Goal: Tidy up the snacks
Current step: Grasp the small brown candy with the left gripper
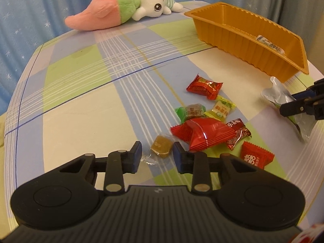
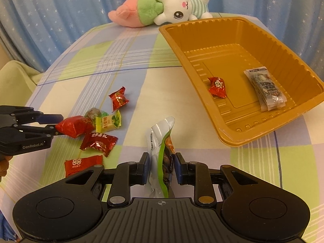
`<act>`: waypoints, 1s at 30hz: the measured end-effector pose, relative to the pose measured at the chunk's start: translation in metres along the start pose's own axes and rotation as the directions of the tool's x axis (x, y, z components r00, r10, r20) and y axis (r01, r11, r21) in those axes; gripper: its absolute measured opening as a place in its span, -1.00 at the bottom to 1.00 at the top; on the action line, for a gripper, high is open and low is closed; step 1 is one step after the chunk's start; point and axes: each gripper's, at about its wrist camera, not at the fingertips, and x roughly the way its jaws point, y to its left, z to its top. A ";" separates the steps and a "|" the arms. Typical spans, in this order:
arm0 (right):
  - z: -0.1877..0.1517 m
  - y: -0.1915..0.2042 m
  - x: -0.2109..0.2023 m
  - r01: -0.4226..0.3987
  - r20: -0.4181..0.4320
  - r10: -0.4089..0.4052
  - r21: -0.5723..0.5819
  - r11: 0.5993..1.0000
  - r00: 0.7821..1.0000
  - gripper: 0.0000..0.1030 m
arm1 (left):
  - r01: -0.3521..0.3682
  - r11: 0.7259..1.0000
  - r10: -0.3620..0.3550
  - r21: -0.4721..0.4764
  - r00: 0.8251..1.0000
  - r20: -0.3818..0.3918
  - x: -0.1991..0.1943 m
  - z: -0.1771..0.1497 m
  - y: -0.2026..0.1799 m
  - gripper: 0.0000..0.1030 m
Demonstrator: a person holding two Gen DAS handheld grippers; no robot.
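Note:
In the left wrist view my left gripper (image 1: 157,151) sits low over the checked tablecloth, open, with a brown candy in a clear wrapper (image 1: 162,147) lying between its pads. The right pad is at the candy's edge; a gap shows on the left side. A pile of red, green and yellow wrapped candies (image 1: 204,130) lies just beyond. My right gripper (image 2: 162,167) is shut on a silver-and-green snack pouch (image 2: 160,133), held on edge near the orange tray (image 2: 194,64). The tray holds a red candy (image 2: 217,86) and a clear sachet (image 2: 265,89).
A pink-and-white plush toy (image 2: 162,8) lies at the table's far edge, before a blue star-print curtain. The tray (image 1: 243,46) takes up the right side. More red candies (image 2: 97,141) lie between the two grippers. The left gripper (image 2: 57,124) shows at that view's left edge.

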 end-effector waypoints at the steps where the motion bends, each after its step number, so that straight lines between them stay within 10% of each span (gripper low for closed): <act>1: 0.000 0.000 0.000 -0.001 -0.001 0.001 0.001 1.000 1.000 -0.48 | -0.002 1.000 0.002 0.005 1.000 0.003 0.000 0.000 -0.001 -0.43; 30: 0.004 -0.001 -0.043 -0.123 0.075 0.127 -0.061 0.991 0.989 -0.48 | -0.021 0.967 0.050 -0.256 0.993 0.107 -0.089 0.007 -0.015 -0.61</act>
